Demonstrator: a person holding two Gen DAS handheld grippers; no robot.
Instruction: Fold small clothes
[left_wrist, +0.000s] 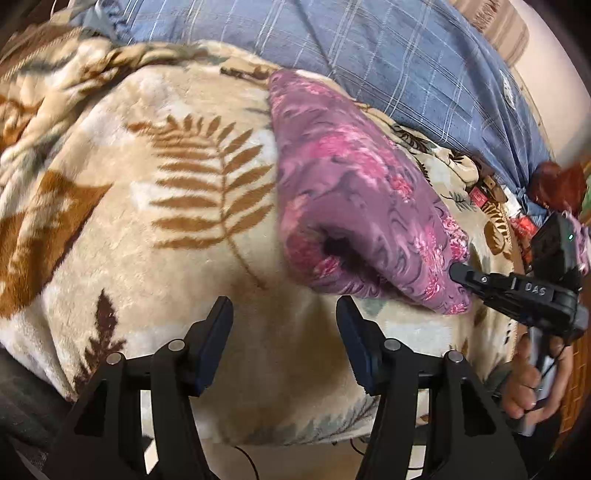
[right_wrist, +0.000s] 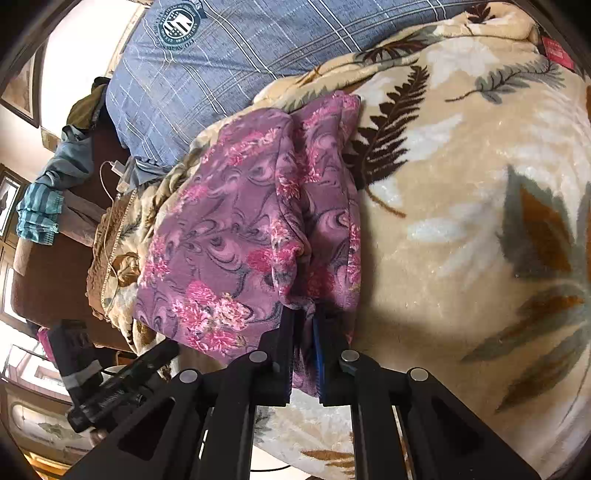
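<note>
Beige leaf-print blanket (left_wrist: 155, 229) carries the purple floral garment (left_wrist: 354, 192), long axis running near to far. Right gripper (right_wrist: 306, 347) is clamped on its near edge; left gripper (left_wrist: 284, 332), jaws half apart and empty, sits just near-left of the other near corner.

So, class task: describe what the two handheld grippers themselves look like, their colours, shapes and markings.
Both are black, angular, with cut-out finger arms and round silver pins. The left gripper has dark blue pads; the right gripper shows a brighter blue pad edge. From the left wrist view, the right one carries white lettering "DAS" and a small green light.
</note>
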